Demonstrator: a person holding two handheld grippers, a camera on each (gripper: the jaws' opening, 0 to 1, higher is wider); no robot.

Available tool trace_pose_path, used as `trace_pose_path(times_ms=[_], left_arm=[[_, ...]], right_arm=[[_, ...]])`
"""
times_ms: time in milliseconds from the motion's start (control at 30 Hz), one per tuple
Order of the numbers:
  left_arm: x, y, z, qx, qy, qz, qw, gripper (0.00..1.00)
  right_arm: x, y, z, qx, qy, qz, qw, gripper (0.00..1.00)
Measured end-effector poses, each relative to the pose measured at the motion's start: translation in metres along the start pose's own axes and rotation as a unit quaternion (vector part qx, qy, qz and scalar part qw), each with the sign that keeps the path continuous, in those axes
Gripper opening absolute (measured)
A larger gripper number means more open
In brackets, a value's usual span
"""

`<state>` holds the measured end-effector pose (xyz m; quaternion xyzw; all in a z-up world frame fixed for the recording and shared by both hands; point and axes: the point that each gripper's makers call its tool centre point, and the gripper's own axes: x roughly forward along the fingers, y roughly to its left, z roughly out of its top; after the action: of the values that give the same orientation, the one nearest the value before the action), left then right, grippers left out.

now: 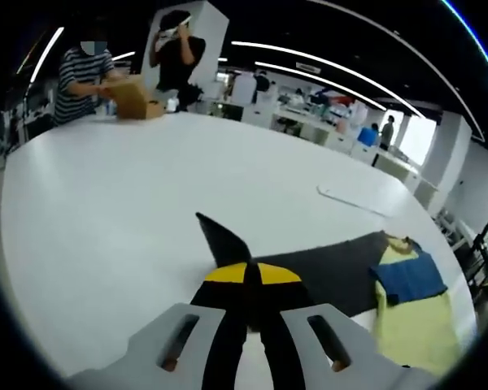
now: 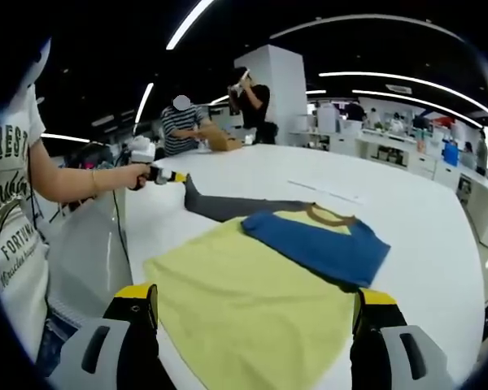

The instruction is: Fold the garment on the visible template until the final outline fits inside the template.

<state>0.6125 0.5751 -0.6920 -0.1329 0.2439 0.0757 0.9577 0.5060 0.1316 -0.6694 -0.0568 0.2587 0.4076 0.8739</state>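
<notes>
Left gripper (image 1: 246, 276) clamped on a corner of the dark grey template (image 1: 333, 272), pinched cloth peaking at 12 o'clock above the tips. Right gripper (image 2: 254, 313) wide open, holding nothing, over the yellow-and-blue garment (image 2: 260, 301). Garment soft, flat on white bench (image 2: 407, 203), template beyond at 12 o'clock.

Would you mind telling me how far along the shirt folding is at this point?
Early stage. The yellow and blue shirt lies spread on the white table, no fold visible. In hand: the left gripper is shut on the dark grey sleeve, pulled outward. The right gripper is open. I cannot make out a template.
</notes>
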Motion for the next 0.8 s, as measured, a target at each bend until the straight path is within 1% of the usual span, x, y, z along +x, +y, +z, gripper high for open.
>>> trace_pose_path(times_ms=[167, 300, 500, 800], left_arm=[[0.000, -0.016, 0.004, 0.009, -0.003, -0.022, 0.9997, 0.00], [0.002, -0.028, 0.004, 0.011, -0.001, -0.038, 0.9992, 0.00], [0.003, -0.045, 0.005, 0.001, 0.003, -0.057, 0.9984, 0.01], [0.006, -0.076, 0.011, 0.006, -0.001, -0.088, 0.9961, 0.01]], right_arm=[[0.000, 0.004, -0.001, -0.001, 0.000, 0.004, 1.0000, 0.99], [0.000, 0.005, -0.002, 0.000, 0.001, 0.005, 1.0000, 0.99], [0.000, 0.007, -0.002, -0.001, 0.000, 0.005, 1.0000, 0.99], [0.002, 0.009, -0.004, -0.003, 0.003, 0.011, 0.9999, 0.99]])
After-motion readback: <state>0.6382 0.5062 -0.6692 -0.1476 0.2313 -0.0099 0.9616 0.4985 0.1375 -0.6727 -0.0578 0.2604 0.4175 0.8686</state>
